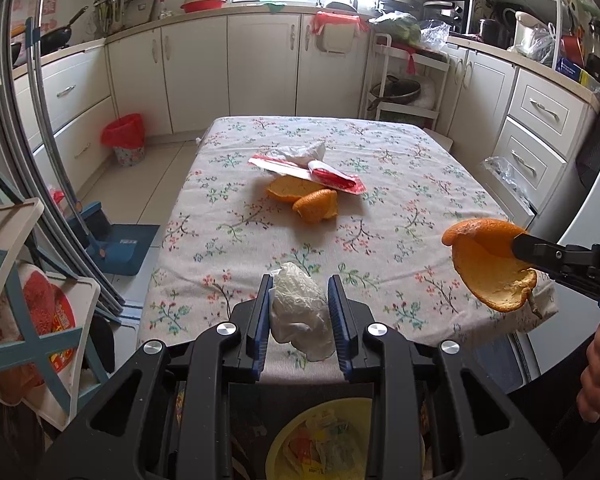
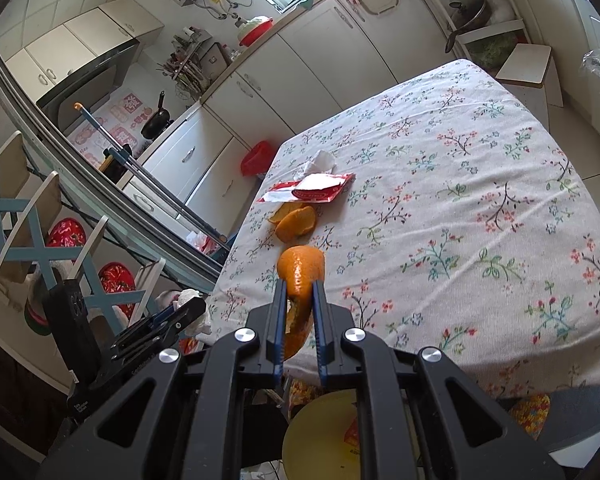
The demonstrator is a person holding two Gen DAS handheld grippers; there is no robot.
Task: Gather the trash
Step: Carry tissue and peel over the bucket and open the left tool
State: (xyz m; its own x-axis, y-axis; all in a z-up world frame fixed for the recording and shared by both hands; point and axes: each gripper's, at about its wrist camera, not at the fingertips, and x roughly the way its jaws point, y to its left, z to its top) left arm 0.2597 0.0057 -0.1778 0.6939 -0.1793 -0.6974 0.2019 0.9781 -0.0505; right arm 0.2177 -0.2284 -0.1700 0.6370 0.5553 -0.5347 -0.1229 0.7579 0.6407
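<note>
My left gripper (image 1: 300, 286) is shut on a crumpled white tissue (image 1: 300, 316), held over the near edge of the floral table (image 1: 400, 152). My right gripper (image 2: 299, 286) is shut on an orange peel (image 2: 300, 268); in the left wrist view that peel (image 1: 488, 260) hangs at the right beyond the table corner. On the table lie two more orange peels (image 1: 304, 198), a red-and-white wrapper (image 1: 312, 172) and a white tissue (image 1: 302, 151). A yellow bin (image 1: 320, 440) with trash inside sits below both grippers; it also shows in the right wrist view (image 2: 320, 440).
Folding chairs (image 1: 28, 300) stand to the left of the table. A blue dustpan (image 1: 120, 248) and a red-lined waste basket (image 1: 125, 138) are on the floor at left. Kitchen cabinets (image 1: 228, 72) run along the back and right. A white stool (image 2: 528, 68) stands past the table's far end.
</note>
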